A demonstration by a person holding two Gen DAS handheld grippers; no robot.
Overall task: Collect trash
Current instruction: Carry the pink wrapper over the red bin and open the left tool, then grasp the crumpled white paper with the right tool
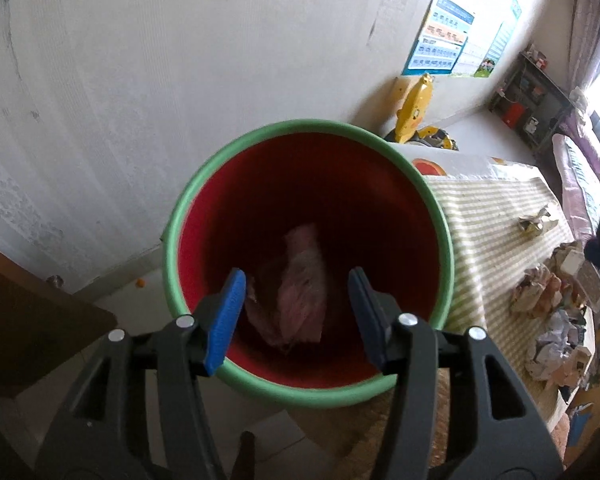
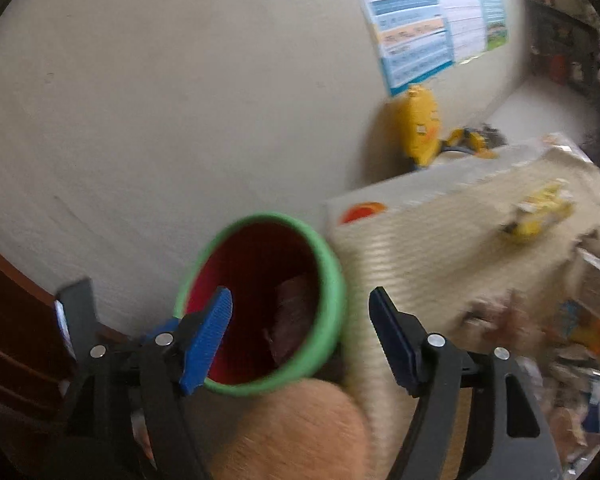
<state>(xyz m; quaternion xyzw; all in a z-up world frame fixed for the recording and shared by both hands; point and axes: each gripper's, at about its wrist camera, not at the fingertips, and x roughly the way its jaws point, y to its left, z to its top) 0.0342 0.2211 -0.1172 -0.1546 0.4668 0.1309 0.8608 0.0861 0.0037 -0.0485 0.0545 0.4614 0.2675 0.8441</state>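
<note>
Left gripper [image 1: 296, 320] jaws apart, empty, over bin [image 1: 172, 240] at frame centre, crumpled paper [image 1: 300, 296] inside. Right gripper [image 2: 300, 336] jaws apart, empty.

Striped table [image 1: 496, 216]: crumpled paper trash [image 1: 548, 320] heaped at right end, yellow wrapper [image 1: 538, 220] apart.
</note>
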